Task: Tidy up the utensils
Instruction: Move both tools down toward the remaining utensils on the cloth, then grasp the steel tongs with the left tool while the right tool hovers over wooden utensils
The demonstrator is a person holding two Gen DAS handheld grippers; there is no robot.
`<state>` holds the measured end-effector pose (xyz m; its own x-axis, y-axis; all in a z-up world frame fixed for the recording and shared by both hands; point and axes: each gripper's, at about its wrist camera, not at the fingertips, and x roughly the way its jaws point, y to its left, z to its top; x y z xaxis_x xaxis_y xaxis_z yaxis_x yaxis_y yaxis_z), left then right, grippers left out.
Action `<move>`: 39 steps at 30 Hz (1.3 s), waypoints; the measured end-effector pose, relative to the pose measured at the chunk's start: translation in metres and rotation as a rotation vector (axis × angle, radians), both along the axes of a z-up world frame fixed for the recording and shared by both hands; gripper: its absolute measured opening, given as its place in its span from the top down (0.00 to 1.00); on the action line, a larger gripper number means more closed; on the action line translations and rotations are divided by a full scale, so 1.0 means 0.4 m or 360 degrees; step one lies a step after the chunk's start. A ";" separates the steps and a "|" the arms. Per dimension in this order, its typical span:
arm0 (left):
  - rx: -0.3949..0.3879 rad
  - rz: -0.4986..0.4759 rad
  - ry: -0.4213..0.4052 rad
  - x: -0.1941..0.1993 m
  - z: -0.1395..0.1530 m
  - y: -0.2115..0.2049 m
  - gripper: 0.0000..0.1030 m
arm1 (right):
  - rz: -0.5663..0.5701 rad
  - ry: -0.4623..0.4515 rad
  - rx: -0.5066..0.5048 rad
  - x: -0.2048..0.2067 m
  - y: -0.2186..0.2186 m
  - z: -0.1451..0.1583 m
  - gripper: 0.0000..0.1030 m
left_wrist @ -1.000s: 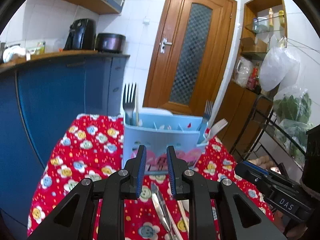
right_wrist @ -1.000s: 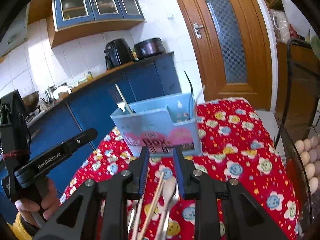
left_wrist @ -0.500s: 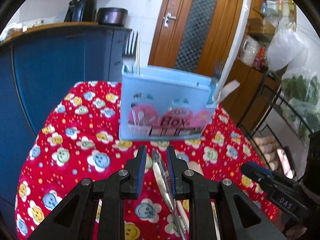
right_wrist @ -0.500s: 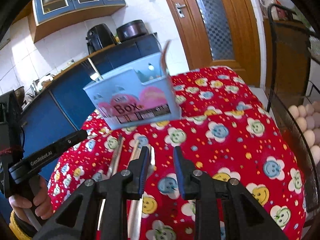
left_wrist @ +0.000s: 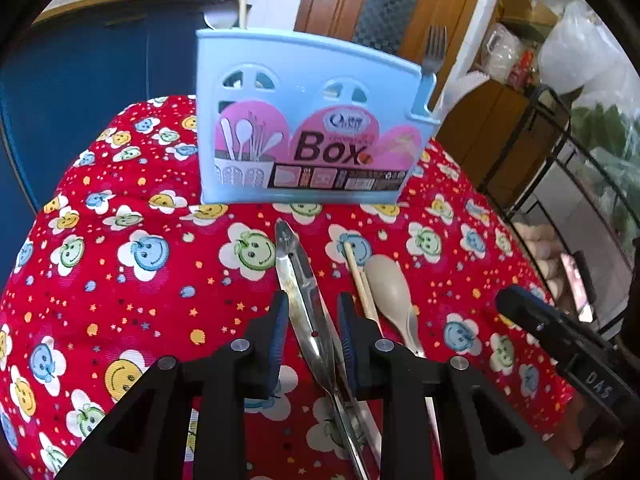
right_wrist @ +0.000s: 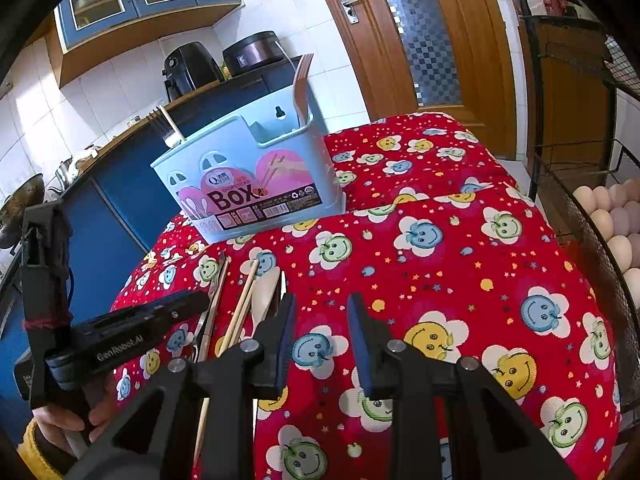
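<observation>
A light blue utensil box (left_wrist: 308, 128) labelled "Box" stands at the back of the red flowered tablecloth (left_wrist: 132, 280), with a fork (left_wrist: 434, 52) upright in its right corner. In front of it lie a long metal utensil (left_wrist: 298, 276), a pair of chopsticks (left_wrist: 360, 284) and a beige spoon (left_wrist: 388, 284). My left gripper (left_wrist: 312, 328) hangs low over the metal utensil, which lies between its opening jaws; the pads do not press on it. My right gripper (right_wrist: 320, 332) is open over bare cloth, right of the spoon (right_wrist: 266, 292) and chopsticks (right_wrist: 244, 304), nothing between its fingers.
A black wire rack (right_wrist: 568, 152) with eggs (right_wrist: 608, 216) stands close by the table's right edge. Blue kitchen cabinets (left_wrist: 100, 60) run along the left and a wooden door (right_wrist: 420, 32) is behind. A hand (right_wrist: 60, 420) holds the left gripper's handle at lower left.
Both grippers have sunk toward the table and tipped downward. The left one has come down around the metal utensil and its jaws stand slightly wider. The box looms larger.
</observation>
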<state>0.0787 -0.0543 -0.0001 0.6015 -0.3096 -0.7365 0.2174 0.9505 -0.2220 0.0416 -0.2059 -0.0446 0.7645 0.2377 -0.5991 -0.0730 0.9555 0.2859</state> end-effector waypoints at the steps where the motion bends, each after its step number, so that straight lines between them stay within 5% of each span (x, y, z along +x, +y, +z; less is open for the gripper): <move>1: 0.0015 -0.0010 -0.0001 -0.002 -0.002 -0.004 0.75 | 0.0002 0.0005 0.0002 0.001 -0.001 -0.003 0.72; 7: 0.0148 0.0005 -0.0010 -0.003 -0.018 -0.021 0.75 | 0.0009 0.0018 0.0025 0.004 -0.003 -0.013 0.72; 12: 0.0124 0.0018 0.0005 0.006 -0.020 -0.014 0.75 | 0.0012 0.0027 0.0033 0.004 -0.003 -0.019 0.72; 18: -0.0042 0.0021 0.0087 0.031 -0.040 0.006 0.76 | 0.0022 0.0036 0.0030 0.002 0.002 -0.025 0.71; 21: -0.0137 0.0010 0.0097 0.033 -0.041 0.018 0.91 | 0.0031 0.0036 0.0026 0.002 0.006 -0.025 0.71; 39: -0.0188 0.0066 0.0049 0.012 -0.013 0.091 0.97 | 0.0122 0.0084 0.0010 0.021 0.059 -0.025 0.71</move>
<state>0.0836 -0.0179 -0.0053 0.5930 -0.3705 -0.7149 0.1698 0.9254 -0.3388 0.0501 -0.1825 -0.0546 0.7113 0.2986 -0.6364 -0.1308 0.9457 0.2975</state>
